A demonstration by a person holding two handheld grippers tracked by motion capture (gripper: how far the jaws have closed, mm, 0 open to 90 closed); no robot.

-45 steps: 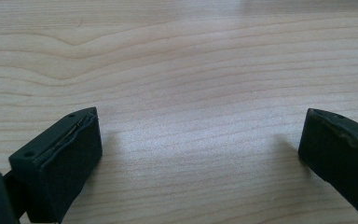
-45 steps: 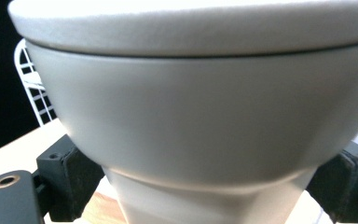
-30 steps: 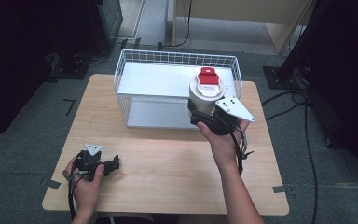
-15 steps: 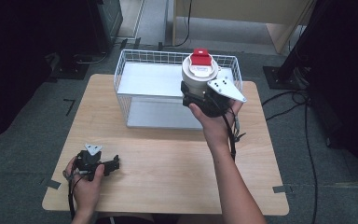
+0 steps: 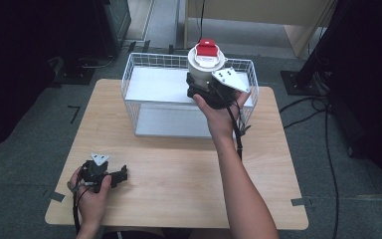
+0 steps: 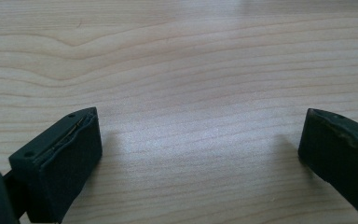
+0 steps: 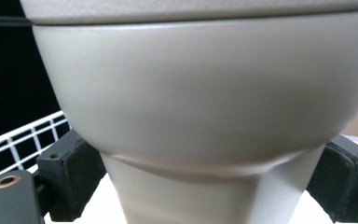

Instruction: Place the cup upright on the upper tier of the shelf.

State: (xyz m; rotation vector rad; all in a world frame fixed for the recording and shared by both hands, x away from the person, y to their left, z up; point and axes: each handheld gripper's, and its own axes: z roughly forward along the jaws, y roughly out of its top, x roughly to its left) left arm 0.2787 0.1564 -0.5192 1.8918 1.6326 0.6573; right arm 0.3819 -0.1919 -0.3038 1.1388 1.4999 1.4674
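Right gripper clamps the white cup by its narrow base, above the wire basket. Red lid on top. Cup's bottom is cut off in the right gripper view. Left gripper on table, jaws wide, holding nothing.

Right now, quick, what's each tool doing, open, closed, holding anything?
Left tool: open, holding nothing, low over the wooden table.
Right tool: closed on the white container with the red cap, held above the wire basket.
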